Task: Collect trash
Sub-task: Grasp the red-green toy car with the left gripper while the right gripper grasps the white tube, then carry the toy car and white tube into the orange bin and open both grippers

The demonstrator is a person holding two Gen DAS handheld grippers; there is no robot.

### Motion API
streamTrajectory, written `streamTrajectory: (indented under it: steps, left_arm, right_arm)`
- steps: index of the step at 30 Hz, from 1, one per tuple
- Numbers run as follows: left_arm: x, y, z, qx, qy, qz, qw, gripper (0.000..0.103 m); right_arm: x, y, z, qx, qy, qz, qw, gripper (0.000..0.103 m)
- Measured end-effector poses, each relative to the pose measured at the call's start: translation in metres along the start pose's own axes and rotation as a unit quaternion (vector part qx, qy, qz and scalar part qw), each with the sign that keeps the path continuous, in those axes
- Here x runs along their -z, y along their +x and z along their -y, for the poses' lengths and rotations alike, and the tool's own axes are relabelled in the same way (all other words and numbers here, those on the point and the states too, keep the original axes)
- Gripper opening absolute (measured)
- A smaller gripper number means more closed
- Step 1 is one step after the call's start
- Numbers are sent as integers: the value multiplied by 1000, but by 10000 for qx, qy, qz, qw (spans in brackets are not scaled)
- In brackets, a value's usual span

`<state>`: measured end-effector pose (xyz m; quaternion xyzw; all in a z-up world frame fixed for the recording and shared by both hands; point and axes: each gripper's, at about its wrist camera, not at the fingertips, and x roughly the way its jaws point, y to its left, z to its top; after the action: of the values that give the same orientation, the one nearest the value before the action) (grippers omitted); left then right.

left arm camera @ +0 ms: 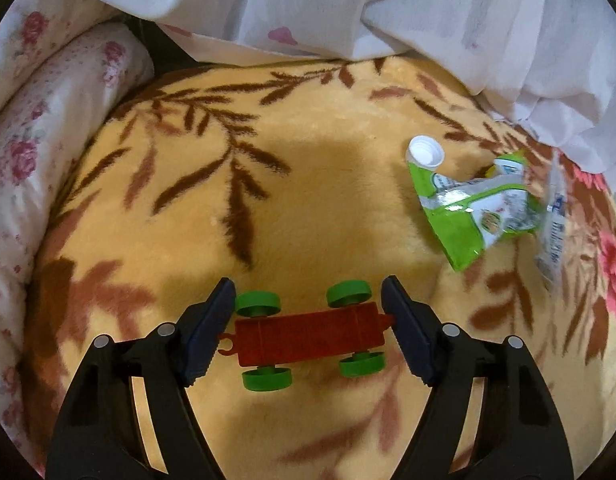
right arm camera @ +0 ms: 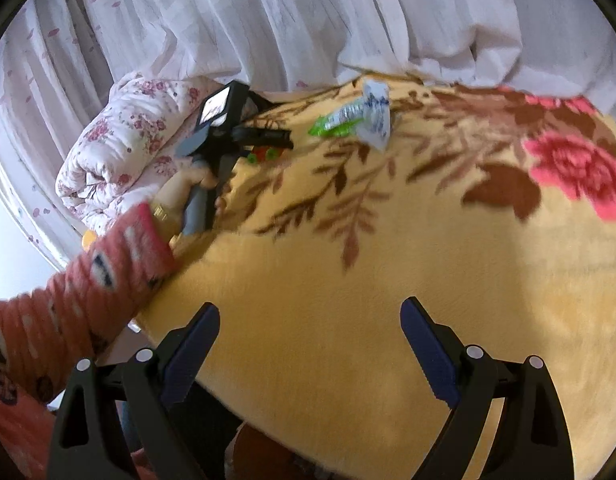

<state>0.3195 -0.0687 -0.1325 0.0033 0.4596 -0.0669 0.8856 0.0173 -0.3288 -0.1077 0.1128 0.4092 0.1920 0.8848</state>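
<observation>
In the left wrist view, the left gripper (left arm camera: 308, 320) stands in the lower middle of the frame, and its jaws have a small red plastic toy wagon with four green wheels (left arm camera: 310, 336) between them. The right pad appears to touch the wagon's end peg, while the left pad stands just beside the hook end, so the jaws are around the toy but I judge them not yet clenched on it. The toy looks stiff, light and hard; its long red body gives flat ends for the pads, and the wheels may roll or slip, so they are a poor place to hold.

To the right in the same frame lies the trash: a crumpled green and white foil pouch with a white screw cap (left arm camera: 468, 204), and touching its right side a clear printed plastic wrapper (left arm camera: 552, 220). Both rest on the yellow plush blanket with brown leaves (left arm camera: 328, 184) on the bed. They look very light, thin and slippery; the stiff cap and neck seem the surest hold.

In the right wrist view, the right gripper (right arm camera: 310, 350) hangs at the bottom with its jaws released and empty.
</observation>
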Motion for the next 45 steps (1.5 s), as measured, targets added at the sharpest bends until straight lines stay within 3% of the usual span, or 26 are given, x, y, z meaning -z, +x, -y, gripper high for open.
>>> streamTrajectory:
  steps: [5,9,15,19,21,23,28,36,45]
  left_arm:
    - [19,-39,-8,161,56,242,9996,73]
    - [42,-70,-10,398,291,379,9981,73]
    - [69,-104,-13,670,338,509,9959,73]
    - [82,-120,-14,797,352,535,9948,73]
    - [86,-126,-13,817,409,553,9943,73]
    - [89,-131,-12,807,469,581,9939,73]
    - [91,-144,-12,844,495,673,9929,73]
    - [99,-166,-7,1034,447,720,9910,73]
    - [140,-210,7,1108,727,793,9880,73]
  right_arm:
    - [-50,29,9,-24,-171,187,9997,90]
    - [-99,71,28,193,-144,187,9995,90]
    - [-171,161,63,836,-37,-104,9964,90]
    - [-190,204,69,1289,-96,-355,9910,87]
    - [-193,215,73,1345,41,-480,9897,77]
    - [-193,221,76,1295,214,-594,9896,53]
    - [-186,210,68,1273,171,-619,9898,25]
    - [-163,150,37,1114,-70,-446,9927,20]
    - [-97,42,-17,599,-368,-196,9973,20]
